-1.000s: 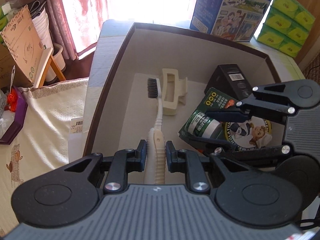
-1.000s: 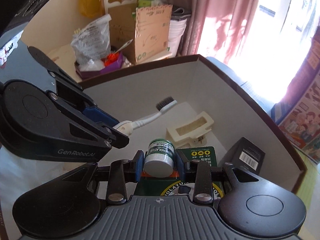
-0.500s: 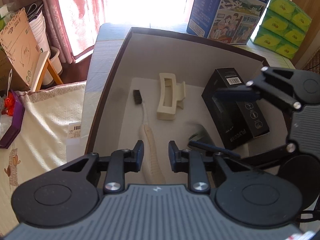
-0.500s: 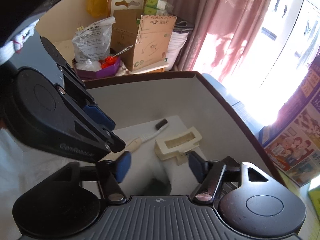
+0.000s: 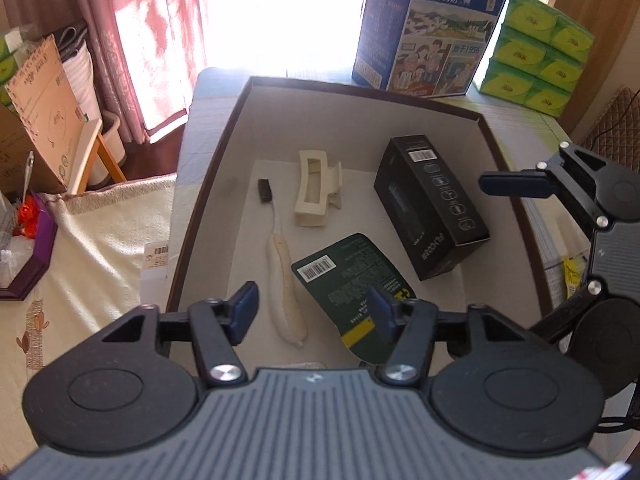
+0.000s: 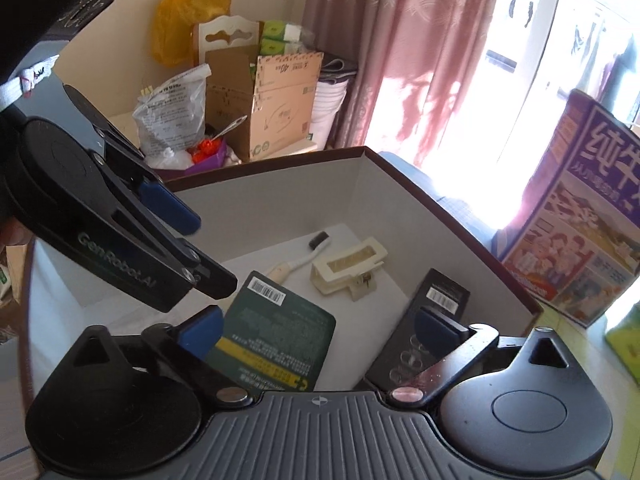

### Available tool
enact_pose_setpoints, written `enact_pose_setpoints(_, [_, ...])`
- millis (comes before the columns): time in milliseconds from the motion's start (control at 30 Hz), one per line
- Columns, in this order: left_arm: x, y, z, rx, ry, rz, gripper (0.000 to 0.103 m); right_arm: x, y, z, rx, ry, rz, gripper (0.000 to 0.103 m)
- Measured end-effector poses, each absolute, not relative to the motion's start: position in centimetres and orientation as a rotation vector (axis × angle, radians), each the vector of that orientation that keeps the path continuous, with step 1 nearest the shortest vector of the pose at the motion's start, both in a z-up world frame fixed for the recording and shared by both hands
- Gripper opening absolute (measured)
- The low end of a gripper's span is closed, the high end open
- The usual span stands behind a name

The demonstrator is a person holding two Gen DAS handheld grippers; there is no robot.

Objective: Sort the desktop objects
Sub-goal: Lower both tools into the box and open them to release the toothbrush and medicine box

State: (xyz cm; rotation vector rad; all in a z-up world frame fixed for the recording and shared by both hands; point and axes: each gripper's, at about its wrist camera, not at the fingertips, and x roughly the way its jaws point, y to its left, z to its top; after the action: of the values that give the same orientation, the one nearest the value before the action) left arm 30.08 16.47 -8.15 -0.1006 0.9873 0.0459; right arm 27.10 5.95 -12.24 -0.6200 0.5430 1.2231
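A brown-rimmed box [image 5: 216, 184] with a white inside holds a white toothbrush [image 5: 282, 268], a cream hair claw [image 5: 316, 194], a black carton [image 5: 430, 204] and a green blister card [image 5: 356, 280] lying face down. My left gripper [image 5: 314, 312] is open and empty above the toothbrush handle. My right gripper [image 6: 320, 330] is open and empty above the green card [image 6: 276, 336]; it also shows at the right of the left wrist view [image 5: 560, 188]. The toothbrush [image 6: 300, 262], claw [image 6: 348, 266] and carton [image 6: 424, 332] lie in the box [image 6: 460, 220].
A blue milk carton box [image 5: 430, 24] and green tissue packs [image 5: 536, 44] stand behind the box. A cream cloth [image 5: 92, 248] lies left of it. Cardboard boxes [image 6: 264, 96] and bags [image 6: 172, 116] crowd the floor by pink curtains [image 6: 404, 52].
Both grippers have opened and pulled back. The left let go of the toothbrush and the right let go of the green card, which now lies face down in the box.
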Motion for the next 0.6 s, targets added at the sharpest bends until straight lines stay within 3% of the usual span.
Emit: enact_pose_setpoints(600, [23.8, 14.2, -4.4, -0.100, 0.923, 0.110, 0.079, 24.2, 0.2, -10.0, -0.491, 0.606, 1.109, 0.101])
